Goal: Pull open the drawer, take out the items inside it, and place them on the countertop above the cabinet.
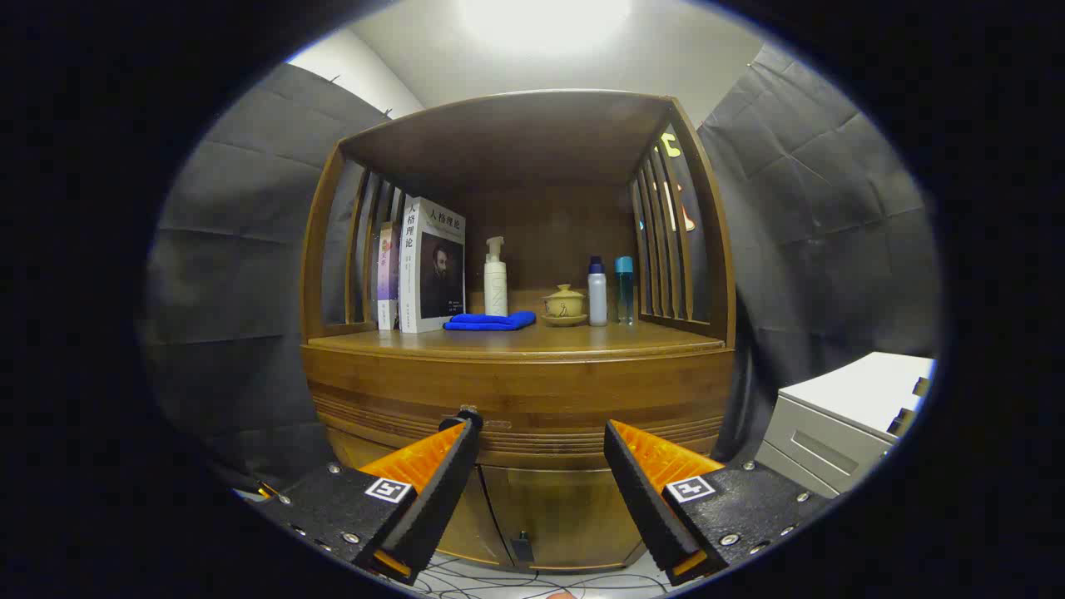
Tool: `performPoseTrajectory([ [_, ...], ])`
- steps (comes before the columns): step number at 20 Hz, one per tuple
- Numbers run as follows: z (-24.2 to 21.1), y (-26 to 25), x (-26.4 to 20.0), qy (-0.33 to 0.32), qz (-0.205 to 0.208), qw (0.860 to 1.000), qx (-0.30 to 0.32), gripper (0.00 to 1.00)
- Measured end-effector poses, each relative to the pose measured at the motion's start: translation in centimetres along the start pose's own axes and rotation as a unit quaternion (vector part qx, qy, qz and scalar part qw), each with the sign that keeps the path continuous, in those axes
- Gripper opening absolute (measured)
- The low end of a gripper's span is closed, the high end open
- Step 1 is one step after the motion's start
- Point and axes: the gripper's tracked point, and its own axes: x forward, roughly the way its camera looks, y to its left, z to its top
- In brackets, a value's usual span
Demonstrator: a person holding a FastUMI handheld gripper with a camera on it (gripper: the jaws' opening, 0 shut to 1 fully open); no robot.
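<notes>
Your gripper [541,437] has its fingers spread wide, holding nothing, facing the closed drawer [516,398] of the cabinet [520,507] at 12 o'clock. A small knob [468,413] shows just by your left fingertip, at 11. Above, the countertop [582,338] carries books [420,266], a blue cloth [489,321], a pump bottle [495,279], a lidded cup [564,304] and two small bottles [610,289]. A white unit [849,416] stands at 3.

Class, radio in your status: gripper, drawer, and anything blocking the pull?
Gripper open, holding nothing, just short of the cabinet front. Drawer shut; its knob by one fingertip. Nothing between the fingers and the drawer.
</notes>
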Motion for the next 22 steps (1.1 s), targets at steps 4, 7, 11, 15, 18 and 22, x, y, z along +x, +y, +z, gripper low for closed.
performPoseTrajectory([
  [4, 0.2, 0.0, 0.0, -0.003, -0.001, 1.0, 0.002, 0.95],
  [7, 0.4, 0.0, -0.2, -0.007, 0.0, 1.0, 0.002, 0.95],
  [11, 0.6, -0.1, -0.4, -0.012, 0.001, 1.0, -0.002, 0.95],
  [15, 1.5, -0.2, -0.7, -0.019, 0.0, 1.0, 0.005, 0.95],
  [18, 2.4, -0.7, -1.1, -0.029, -0.003, 1.0, 0.0, 0.95],
  [22, 3.0, -1.1, -1.0, -0.036, -0.007, 0.999, 0.007, 0.95],
])
